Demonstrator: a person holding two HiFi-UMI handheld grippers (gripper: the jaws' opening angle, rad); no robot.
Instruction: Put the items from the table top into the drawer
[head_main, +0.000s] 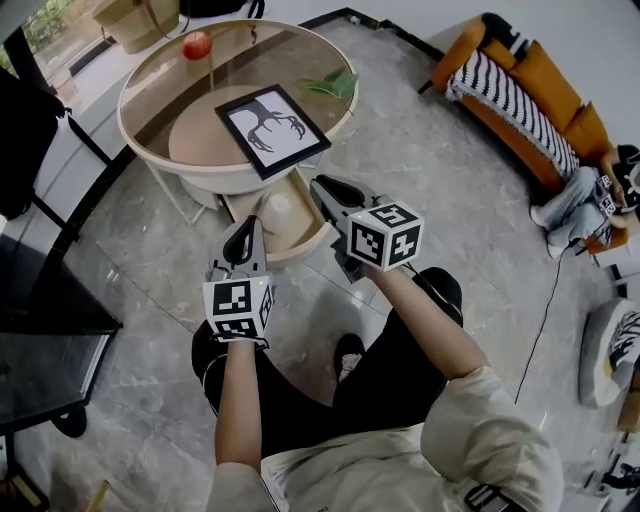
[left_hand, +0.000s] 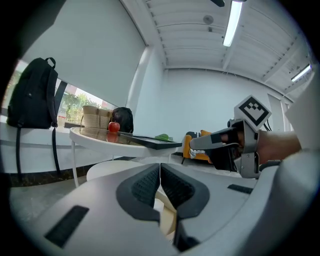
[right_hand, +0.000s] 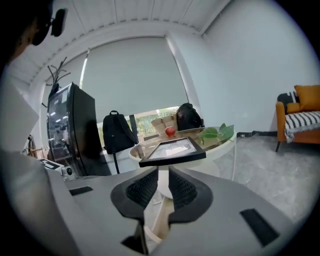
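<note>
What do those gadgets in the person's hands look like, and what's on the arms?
The left gripper and right gripper are each light grey with two tapered jaws lined by black ribbed pads, and carry a white cube printed with black square markers. The person wears a cream short-sleeved top.

This is a living-room corner inside a plain, office-like room. The homely side is an orange sofa (head_main: 560, 100) with a striped throw (head_main: 505, 85), and a round glass-topped counter (head_main: 150, 85) carrying a framed picture (head_main: 272, 130), a red apple (head_main: 196, 45) and some green leaves (head_main: 335, 87). All of it stands on a polished marble-look floor (head_main: 440, 200). The office side (clearest in the two gripper views) is bare white walls, a panelled ceiling with a strip light (left_hand: 232, 22), a wide roller blind (right_hand: 130, 75) and a black backpack (left_hand: 30, 95) by the window.
</note>
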